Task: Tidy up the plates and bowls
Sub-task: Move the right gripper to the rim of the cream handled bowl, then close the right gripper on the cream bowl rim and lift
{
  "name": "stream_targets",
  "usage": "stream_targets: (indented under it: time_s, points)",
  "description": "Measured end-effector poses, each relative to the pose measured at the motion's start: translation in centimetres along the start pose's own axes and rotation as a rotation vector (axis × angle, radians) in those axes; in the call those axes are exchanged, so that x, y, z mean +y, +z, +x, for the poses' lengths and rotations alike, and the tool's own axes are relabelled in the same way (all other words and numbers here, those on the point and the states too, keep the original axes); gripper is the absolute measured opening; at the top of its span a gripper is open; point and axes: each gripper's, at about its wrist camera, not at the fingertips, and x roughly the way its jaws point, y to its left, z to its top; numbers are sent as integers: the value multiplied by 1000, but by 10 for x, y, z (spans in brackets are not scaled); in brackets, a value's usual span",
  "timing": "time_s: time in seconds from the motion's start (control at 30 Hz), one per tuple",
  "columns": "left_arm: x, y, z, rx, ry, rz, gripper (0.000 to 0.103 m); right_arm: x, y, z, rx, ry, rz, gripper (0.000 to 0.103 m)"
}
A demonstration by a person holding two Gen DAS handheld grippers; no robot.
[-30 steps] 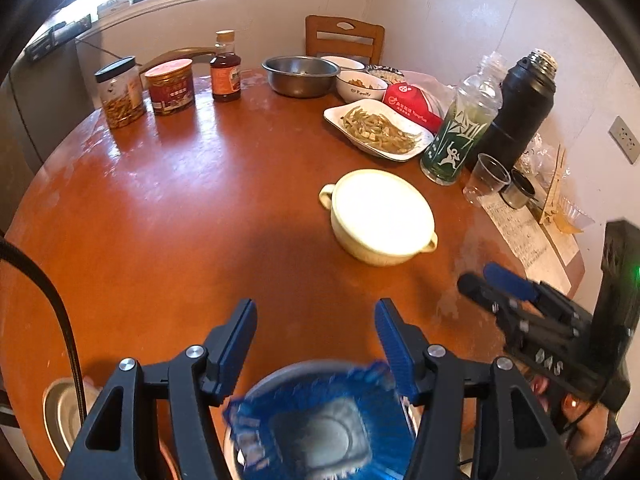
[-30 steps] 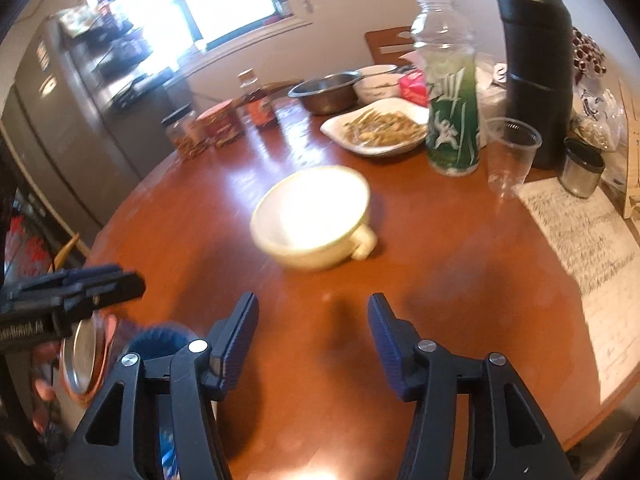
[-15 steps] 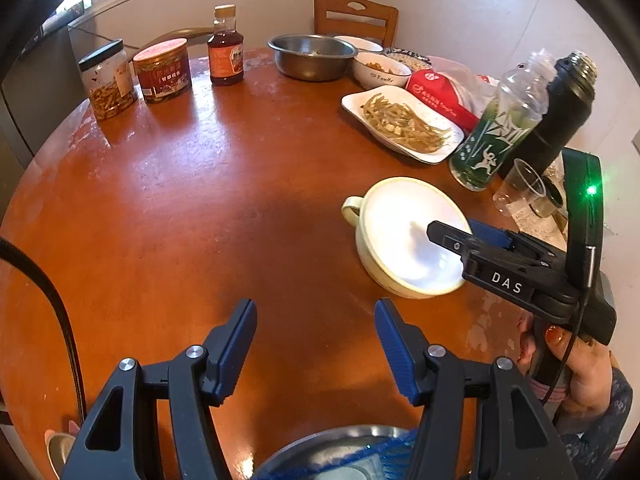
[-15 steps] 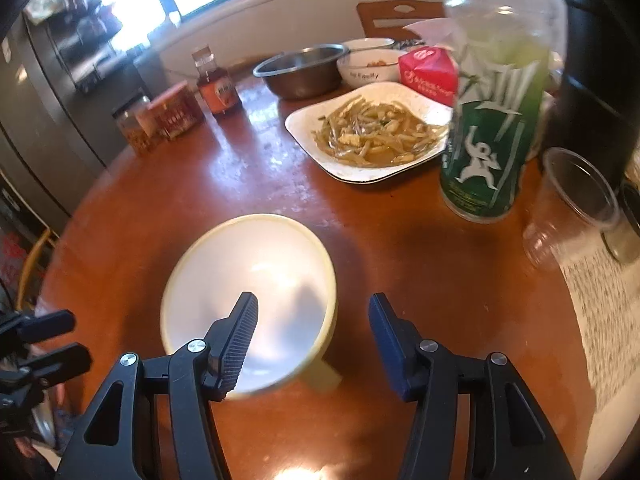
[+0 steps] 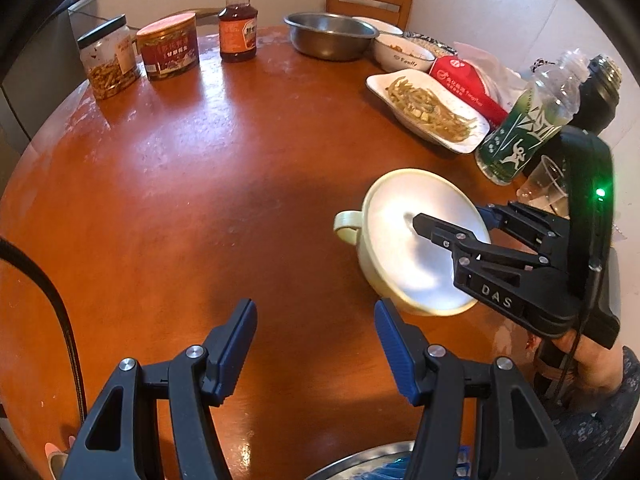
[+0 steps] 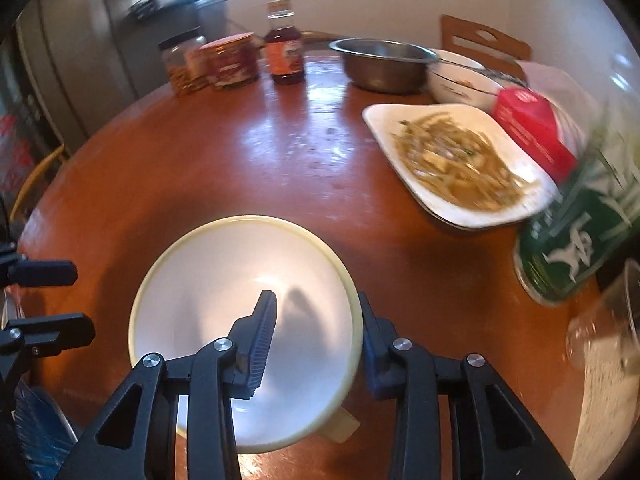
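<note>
- Sitting on the round brown wooden table is the pale yellow bowl with handles.
- The right gripper, just closing, straddles its rim, not yet squeezing.
- The left gripper hangs released, holding nothing.

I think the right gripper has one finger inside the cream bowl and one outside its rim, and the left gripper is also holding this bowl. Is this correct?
Not fully. The right gripper does straddle the rim of the cream bowl, its jaws just closing. But the left gripper holds nothing: the left wrist view shows its jaws open over the bare table, apart from the bowl.
</note>
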Motion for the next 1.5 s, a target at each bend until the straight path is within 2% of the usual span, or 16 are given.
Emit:
stream_targets:
  time_s: [0.1,0.27,0.4,0.67,0.8,0.97,1.03,1.27,1.43,1.5]
  points:
    - [4,-1,3,10,6,-10,61,12,1,2,0,46,-45,39]
    - [16,0,0,-1,29,-36,61,24,-2,3,-4,63,-104,40]
    - [20,2,0,-5,23,-51,61,13,-5,-8,-30,76,-32,40]
    - [10,9,1,-30,-19,-48,61,-23,-32,-46,-49,126,224,42]
    - [1,10,9,-6,-37,-29,61,-15,-47,-59,-66,137,258,42]
    - [-12,5,20,33,-63,-2,61,-7,-51,-57,-60,154,277,44]
    - [-16,4,24,45,-63,7,61,-7,-45,-49,-51,138,284,48]
    - [-7,10,39,71,-23,-25,61,-12,-29,-21,-15,107,266,47]
    - [-4,10,49,92,-15,-31,61,-3,-23,-17,-23,98,199,21]
    - [-5,10,51,94,-17,-27,61,2,-22,-17,-27,91,170,18]
